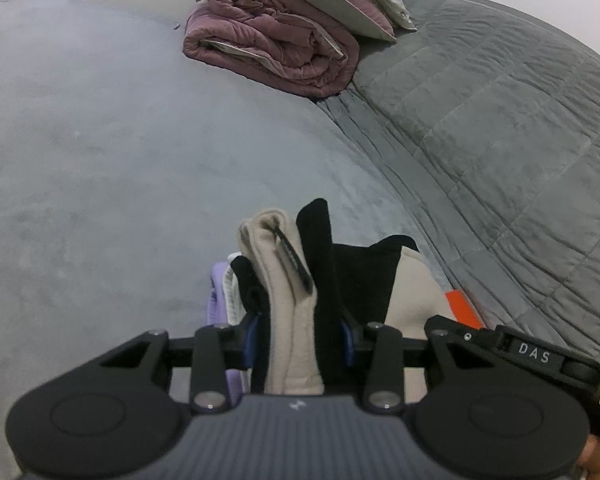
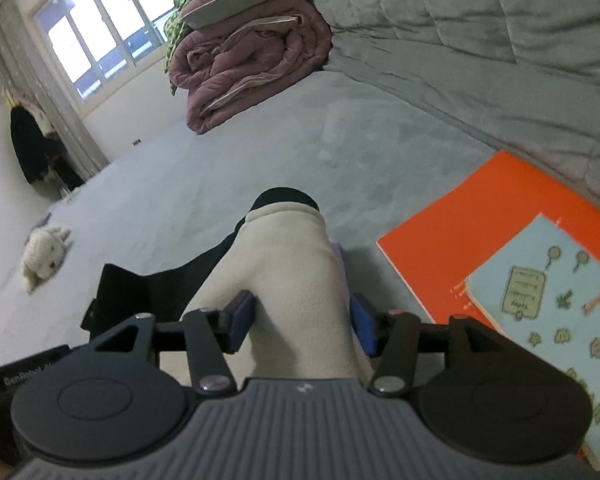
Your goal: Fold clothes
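Over the grey bed (image 1: 100, 160), both of my hand-held grippers have the cream-and-black fleece garment (image 1: 292, 312): left hand-held gripper (image 1: 300, 340) pinches bunched layers; right hand-held gripper (image 2: 300, 320) stands half-open, pads barely touching the cloth. Fold unfinished, I judge; garment still bunched, not laid flat.

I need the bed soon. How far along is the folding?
Nothing lies finished: no folded garment shows on the grey bed. In hand: the left hand-held gripper pinches a bunched cream-and-black fleece garment; its cream part also sits between the right hand-held gripper jaws, grip unclear. Left: folding it and setting it down.
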Tool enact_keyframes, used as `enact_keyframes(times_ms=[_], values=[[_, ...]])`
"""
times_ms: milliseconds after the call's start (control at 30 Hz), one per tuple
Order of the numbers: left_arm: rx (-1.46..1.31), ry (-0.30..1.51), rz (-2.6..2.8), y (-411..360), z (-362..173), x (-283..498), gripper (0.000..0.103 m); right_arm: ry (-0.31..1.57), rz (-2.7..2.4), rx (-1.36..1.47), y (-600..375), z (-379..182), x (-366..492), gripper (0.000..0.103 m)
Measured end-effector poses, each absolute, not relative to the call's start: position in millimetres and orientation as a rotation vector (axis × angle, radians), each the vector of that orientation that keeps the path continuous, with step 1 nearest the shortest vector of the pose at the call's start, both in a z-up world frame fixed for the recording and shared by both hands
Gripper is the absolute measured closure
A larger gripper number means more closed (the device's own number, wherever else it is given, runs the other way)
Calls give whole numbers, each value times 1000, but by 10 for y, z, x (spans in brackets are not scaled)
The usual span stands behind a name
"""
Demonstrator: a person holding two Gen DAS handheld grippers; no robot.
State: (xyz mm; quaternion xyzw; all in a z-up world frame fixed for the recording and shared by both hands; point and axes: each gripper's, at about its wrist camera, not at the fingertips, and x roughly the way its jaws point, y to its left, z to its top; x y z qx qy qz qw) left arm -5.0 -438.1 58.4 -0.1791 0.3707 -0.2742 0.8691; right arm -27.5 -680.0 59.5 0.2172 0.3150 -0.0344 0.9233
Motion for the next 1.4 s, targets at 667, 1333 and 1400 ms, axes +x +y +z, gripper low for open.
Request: enact_keyframes(times_ms=[667, 1333, 1400], values=[[-393, 803, -561, -4390, 583, 58, 56, 675, -128, 343, -6641, 629, -224, 48], [-249, 686, -470, -4365, 992, -13, 55, 678, -206, 203, -6472, 712, -203, 34], [-240, 659, -482, -4325, 1067, -40, 56, 659, -212, 217, -6493, 747, -231, 34]])
